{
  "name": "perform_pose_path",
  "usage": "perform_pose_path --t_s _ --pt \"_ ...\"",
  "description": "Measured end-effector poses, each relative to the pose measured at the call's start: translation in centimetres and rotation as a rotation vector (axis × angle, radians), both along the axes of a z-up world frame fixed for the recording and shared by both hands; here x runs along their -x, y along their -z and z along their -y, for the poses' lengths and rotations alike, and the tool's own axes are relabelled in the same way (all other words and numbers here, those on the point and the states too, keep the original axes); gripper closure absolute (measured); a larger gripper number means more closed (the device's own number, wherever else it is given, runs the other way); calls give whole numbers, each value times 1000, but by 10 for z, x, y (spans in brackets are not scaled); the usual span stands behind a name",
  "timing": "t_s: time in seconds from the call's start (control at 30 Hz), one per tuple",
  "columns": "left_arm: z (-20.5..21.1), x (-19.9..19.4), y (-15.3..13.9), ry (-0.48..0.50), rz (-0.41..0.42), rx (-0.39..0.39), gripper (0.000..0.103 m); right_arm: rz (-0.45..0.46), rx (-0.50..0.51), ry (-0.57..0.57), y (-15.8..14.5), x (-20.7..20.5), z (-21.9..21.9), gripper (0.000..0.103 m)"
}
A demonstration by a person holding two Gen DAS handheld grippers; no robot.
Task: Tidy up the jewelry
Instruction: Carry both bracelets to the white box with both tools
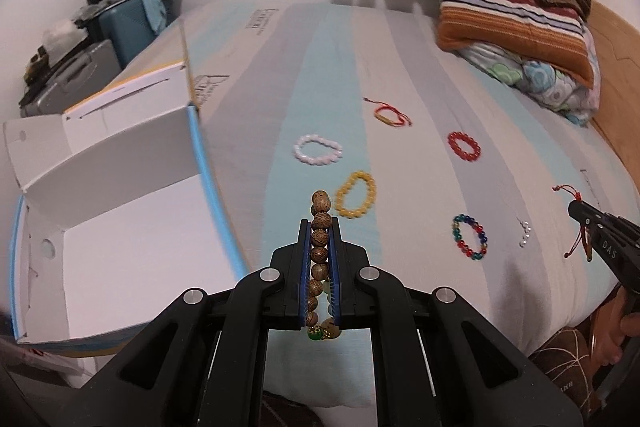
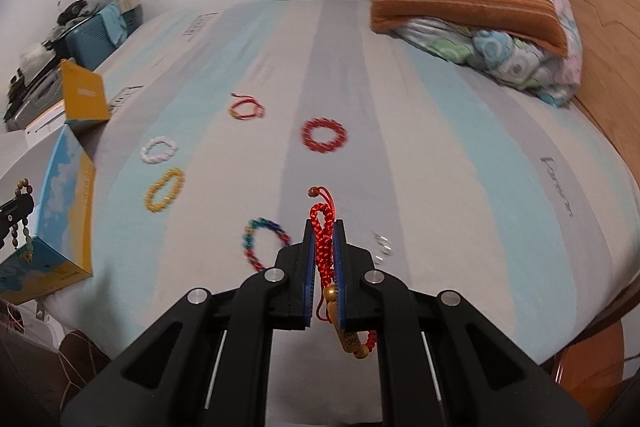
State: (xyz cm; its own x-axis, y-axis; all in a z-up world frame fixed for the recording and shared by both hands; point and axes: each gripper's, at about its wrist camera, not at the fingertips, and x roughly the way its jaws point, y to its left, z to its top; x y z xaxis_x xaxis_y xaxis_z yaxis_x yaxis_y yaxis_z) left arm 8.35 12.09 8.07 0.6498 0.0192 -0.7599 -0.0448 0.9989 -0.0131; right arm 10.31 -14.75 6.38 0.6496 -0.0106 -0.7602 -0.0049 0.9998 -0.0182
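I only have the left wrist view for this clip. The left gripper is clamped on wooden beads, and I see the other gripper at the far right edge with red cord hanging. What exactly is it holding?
Observer: The right gripper is shut on a red braided cord bracelet with a gold charm hanging below the fingers.
Operator: What does the box look like from outside?
Observer: The box has a blue sky print with clouds and yellow edges.
Operator: Anything beside the multicoloured bracelet?
Observer: A small clear beaded piece lies on the bed, right of the multicoloured bracelet, blurred.
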Motion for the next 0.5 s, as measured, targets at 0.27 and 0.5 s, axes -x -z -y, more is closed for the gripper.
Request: perform_pose_path --t_s 0.27,0.5 --pt "-57 6 -20 -77 28 -3 96 32 8 -100 -17 -21 -75 96" --pt "-123 15 -35 -168 49 3 96 63 6 -205 -36 -33 -150 96"
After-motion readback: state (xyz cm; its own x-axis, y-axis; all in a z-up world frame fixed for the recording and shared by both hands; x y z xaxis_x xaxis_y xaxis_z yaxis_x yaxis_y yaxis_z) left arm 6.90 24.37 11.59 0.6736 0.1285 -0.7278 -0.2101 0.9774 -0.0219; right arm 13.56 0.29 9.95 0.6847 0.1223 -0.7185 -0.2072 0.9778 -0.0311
